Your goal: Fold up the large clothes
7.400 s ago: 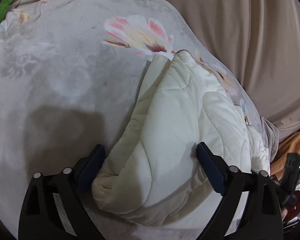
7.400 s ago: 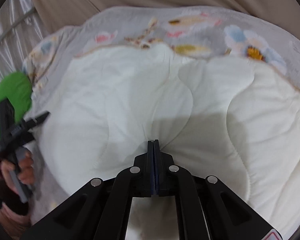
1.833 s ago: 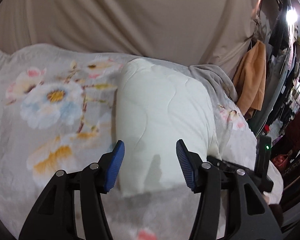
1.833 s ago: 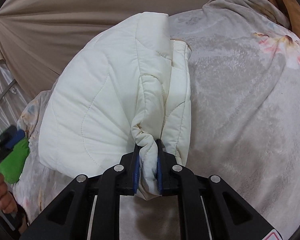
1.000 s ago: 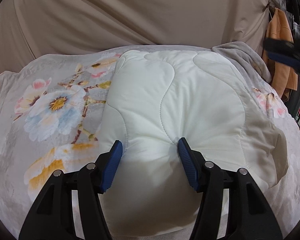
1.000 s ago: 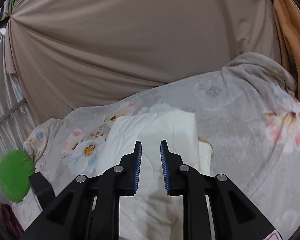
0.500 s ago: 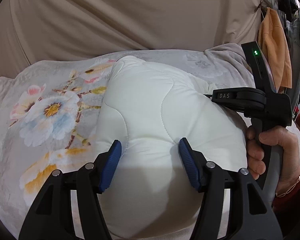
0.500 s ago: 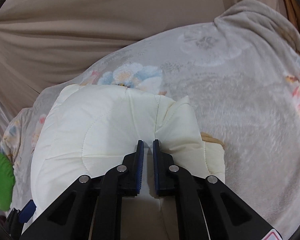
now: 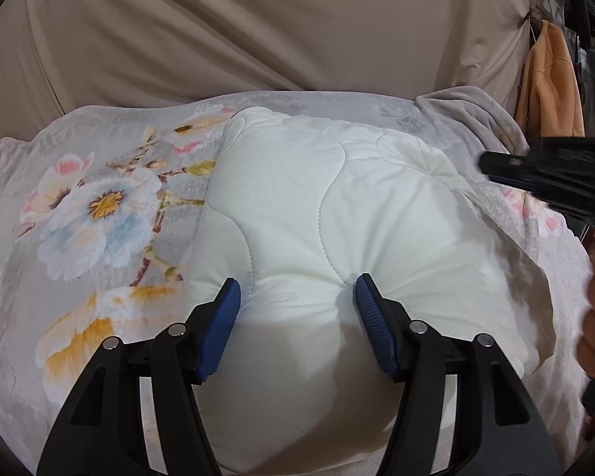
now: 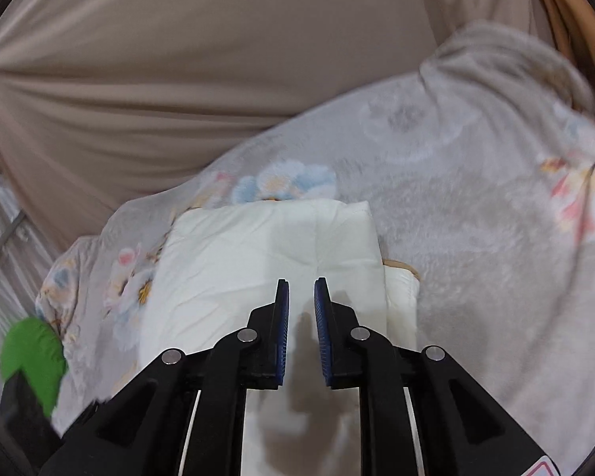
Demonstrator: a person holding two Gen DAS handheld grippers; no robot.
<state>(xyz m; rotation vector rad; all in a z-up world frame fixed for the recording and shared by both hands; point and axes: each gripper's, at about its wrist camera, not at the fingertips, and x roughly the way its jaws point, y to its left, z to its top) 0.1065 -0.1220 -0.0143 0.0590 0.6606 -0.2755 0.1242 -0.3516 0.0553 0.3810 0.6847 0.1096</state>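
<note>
Left wrist view shows the left gripper (image 9: 297,297) spread wide, its pads pushing into the folded cream quilted garment (image 9: 337,218) in the frame centre, probably to flatten it on the floral blanket (image 9: 91,214). The right gripper (image 10: 300,301) hovers above, slightly parted and empty. The garment's near edge is cut off, and the right view is blurred.

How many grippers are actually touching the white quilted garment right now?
1. The left gripper presses into the near end of the white quilted garment, fingers spread wide. The right gripper hovers above it, slightly open, holding nothing; contact under its body can't be ruled out.
</note>
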